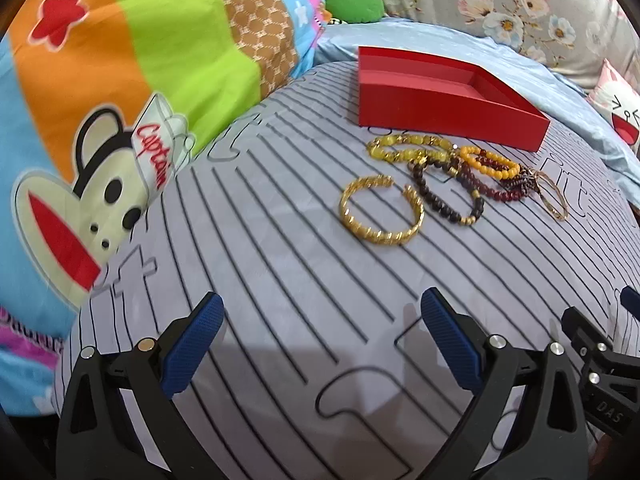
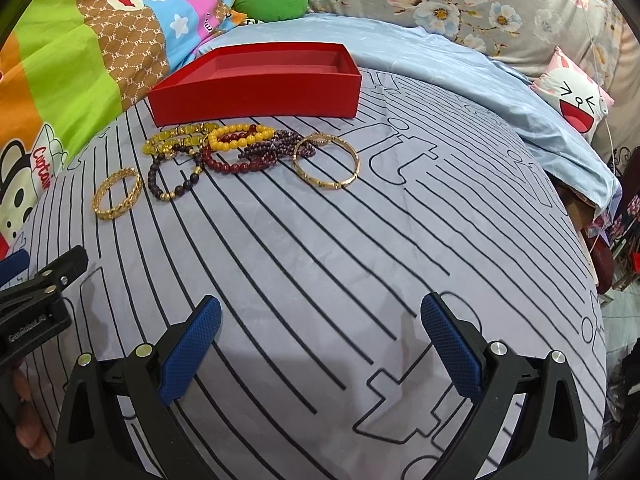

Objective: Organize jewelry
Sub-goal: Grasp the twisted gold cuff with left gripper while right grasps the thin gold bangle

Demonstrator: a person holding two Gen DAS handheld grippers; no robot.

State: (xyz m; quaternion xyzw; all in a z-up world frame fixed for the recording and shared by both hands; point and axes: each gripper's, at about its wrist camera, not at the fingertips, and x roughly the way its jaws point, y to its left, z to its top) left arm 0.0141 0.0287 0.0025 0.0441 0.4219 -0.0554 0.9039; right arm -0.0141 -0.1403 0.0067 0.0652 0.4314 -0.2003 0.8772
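One red box (image 2: 256, 92). Two gold bangles: chunky cuff (image 2: 117, 195), thin hinged bangle (image 2: 326, 164). Five beaded bracelets (image 2: 224, 148) in overlapping cluster. Two grippers: left gripper (image 1: 320, 334), right gripper (image 2: 320, 338).

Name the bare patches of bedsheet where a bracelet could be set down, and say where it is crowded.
Free: the striped sheet between both grippers and the bracelets, and right of the thin gold bangle. Crowded: the beaded bracelets overlapping just before the red box.
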